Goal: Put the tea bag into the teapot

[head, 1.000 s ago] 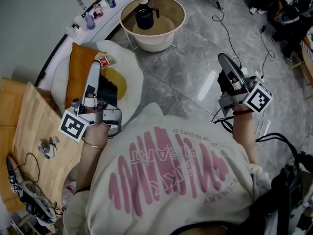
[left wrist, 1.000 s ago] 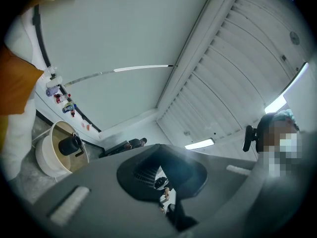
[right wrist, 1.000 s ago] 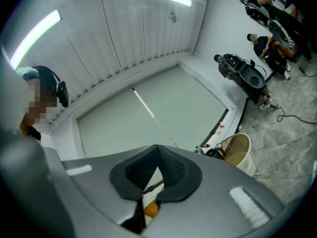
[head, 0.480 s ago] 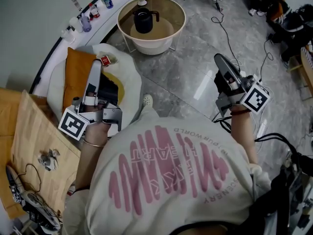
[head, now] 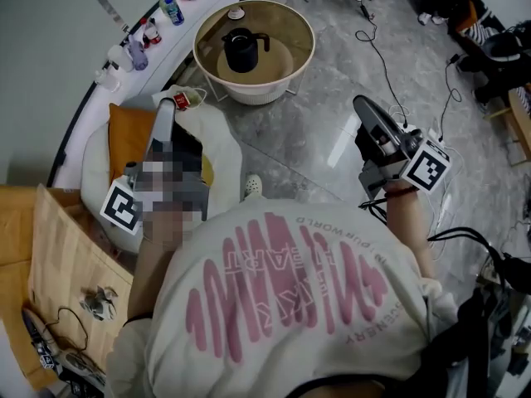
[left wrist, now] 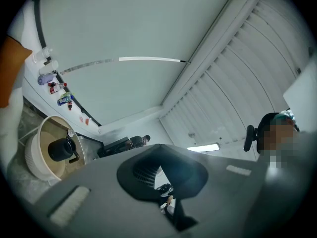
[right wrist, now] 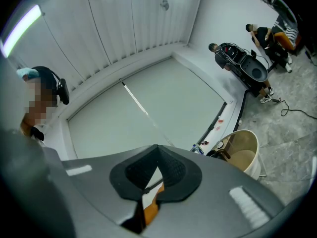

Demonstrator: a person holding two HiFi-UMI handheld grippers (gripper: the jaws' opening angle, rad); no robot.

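1. The left gripper is pressing its jaws fully together. In the head view a small red-and-white tea bag is sitting right at their tips, apparently pinched there. The left gripper view shows the dark pads meeting, but too little of the bag to confirm the hold.
2. The right gripper is also holding its jaws together with nothing caught between them. It is hovering well off to the side of the left fingers, above the grey floor.
3. Directly below the left fingers, a white cushion is lying on the floor.
4. Ahead of the left fingertips, and clearly apart from them, a black teapot is standing upright inside a round, pale, high-rimmed tray table.
5. Beyond the teapot, a small pale disc is resting on the tray. It may be the lid, though whether the pot's mouth is open cannot be told.
6. The tea bag is probably very light, soft and limp, so it is likely to be dangling and swinging rather than holding any shape. Thin paper tears easily, so a hard squeeze on the pouch risks splitting it.
7. The safest hold is likely the tag or the top edge. That leaves the pouch hanging free below the tips to drop into the pot.
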